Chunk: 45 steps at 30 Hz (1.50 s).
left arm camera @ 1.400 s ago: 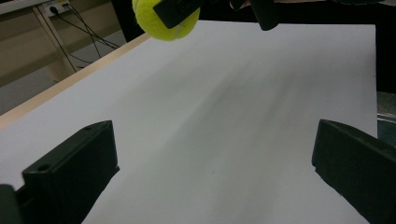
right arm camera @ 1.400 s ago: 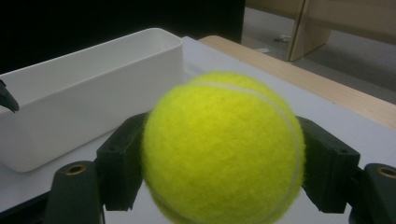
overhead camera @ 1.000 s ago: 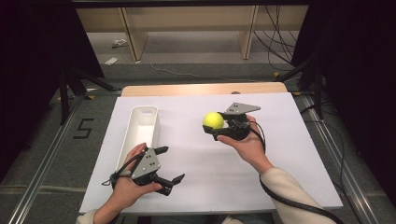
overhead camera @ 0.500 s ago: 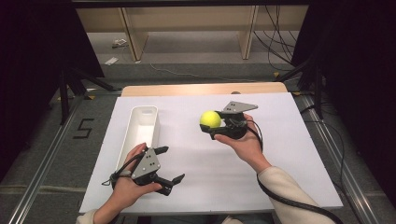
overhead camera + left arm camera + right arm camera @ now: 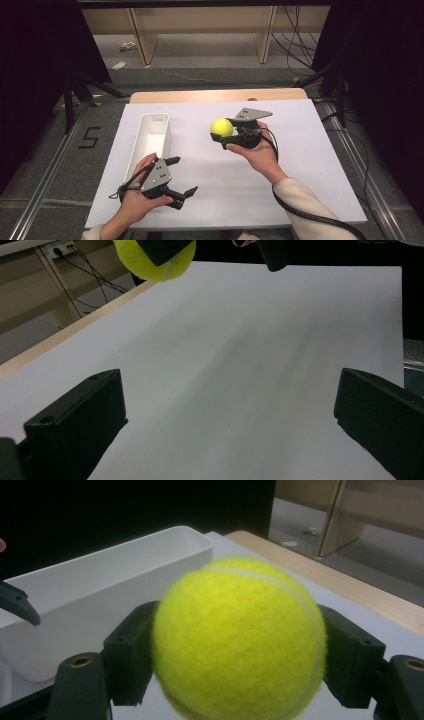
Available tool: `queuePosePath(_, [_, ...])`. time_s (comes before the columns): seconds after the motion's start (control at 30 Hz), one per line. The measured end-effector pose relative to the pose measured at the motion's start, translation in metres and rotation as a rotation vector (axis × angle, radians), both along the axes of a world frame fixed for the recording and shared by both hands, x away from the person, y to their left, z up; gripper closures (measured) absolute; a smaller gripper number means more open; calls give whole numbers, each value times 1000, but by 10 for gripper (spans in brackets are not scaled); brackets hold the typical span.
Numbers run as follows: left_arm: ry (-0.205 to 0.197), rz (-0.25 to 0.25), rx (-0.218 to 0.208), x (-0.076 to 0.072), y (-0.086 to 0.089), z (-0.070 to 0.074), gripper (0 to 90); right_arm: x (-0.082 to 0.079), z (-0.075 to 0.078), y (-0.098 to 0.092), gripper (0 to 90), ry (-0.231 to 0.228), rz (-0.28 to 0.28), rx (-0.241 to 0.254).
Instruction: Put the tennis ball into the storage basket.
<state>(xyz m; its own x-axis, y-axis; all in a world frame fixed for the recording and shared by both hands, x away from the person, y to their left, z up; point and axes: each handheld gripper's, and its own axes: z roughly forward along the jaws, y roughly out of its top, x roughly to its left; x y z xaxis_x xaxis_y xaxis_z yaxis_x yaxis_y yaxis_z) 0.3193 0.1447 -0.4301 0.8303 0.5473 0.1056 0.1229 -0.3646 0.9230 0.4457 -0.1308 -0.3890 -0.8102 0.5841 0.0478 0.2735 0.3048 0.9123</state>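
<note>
A fuzzy yellow tennis ball [image 5: 221,127], round with a pale curved seam, sits clamped between the two black jaws of the right gripper [image 5: 226,135]; the blocky matte jaws press its flanks at three and nine o'clock in the right gripper view, and the ball is held up off the sheet, near the table's middle; a grey three-cornered plate [image 5: 252,114] tops that gripper, and a black cable [image 5: 300,212] trails back along the cream sleeve [image 5: 310,210]. At nine o'clock from the ball stands a long white plastic bin [image 5: 152,137], smooth-walled with rounded corners, open on top; it rests on the flat white sheet [image 5: 300,165] covering the table, whose pale wooden edge [image 5: 215,95] shows at twelve o'clock. At seven o'clock from the ball the left gripper [image 5: 181,176] is held just beside the bin's near end; its jaws stand wide apart with nothing between them.
</note>
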Motion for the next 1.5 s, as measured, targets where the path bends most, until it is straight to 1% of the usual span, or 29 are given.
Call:
queuePosePath(0.3, [0,0,-1,0,0,0,0,0,1,4,267,-3,8,1])
queuePosePath(0.33, [11,-12,-9,0,-1,0,0,0,1,5,267,-4,9,0])
queuePosePath(0.47, [11,-12,-9,-1,-1,0,0,0,1,6,267,-5,11,2])
queuePosePath(1.5, [-5,7,-1,0,0,1,0,0,3,22,267,-8,38,-1])
